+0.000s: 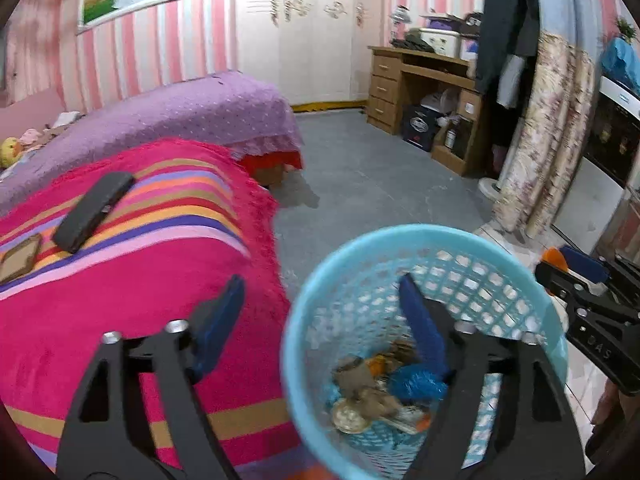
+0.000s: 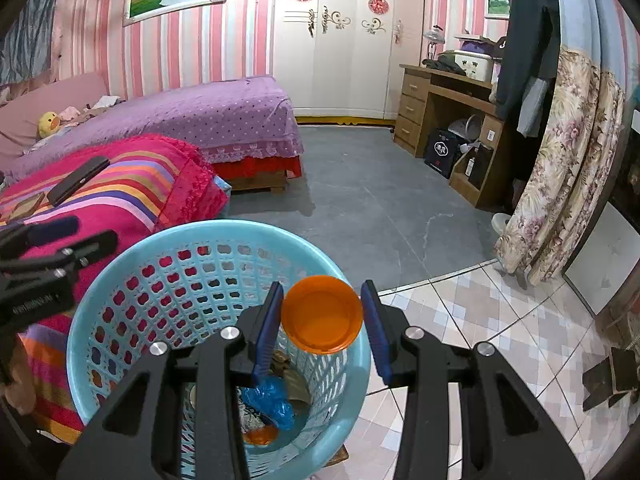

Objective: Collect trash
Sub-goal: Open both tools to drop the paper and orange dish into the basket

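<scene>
Here, left tongs [image 1: 320,312] spread wide, nothing between the blue pads [image 1: 424,320]; left arm out over the pink striped fleece blanket [image 1: 120,300], right arm inside the mouth of the light blue plastic lattice basket [image 1: 472,268]. Directly below and just ahead of those tongs, down in the basket: crumpled brownish paper scraps [image 1: 360,384], a shiny blue crinkled wrapper [image 1: 416,384], a round pale lid-like piece [image 1: 350,416], plus small orange bits, all lying on the bottom. Far left of the left tongs, on the blanket, a long black flat case [image 1: 94,210] beside a brown flat card [image 1: 18,258], touching or not cannot tell.

Right tongs [image 2: 322,314] clamped on a round orange plastic lid [image 2: 322,314], one blue pad [image 2: 266,332] pressing each side of its rim, lid tilted with its hollow face toward the camera. Held above the basket's [image 2: 120,272] near-right rim, over the opening rather than outside it. Beneath the lid, inside the basket, the same blue wrapper [image 2: 272,400] and paper scraps [image 2: 294,380].

Seen from the right tongs, the left tongs off to the left, level with the basket's rim above the blanket [image 2: 132,196]. Beyond both, grey floor [image 2: 360,200], a bed under a purple dotted cover [image 2: 208,116], a wooden desk [image 2: 440,108], a floral curtain [image 2: 560,168].
</scene>
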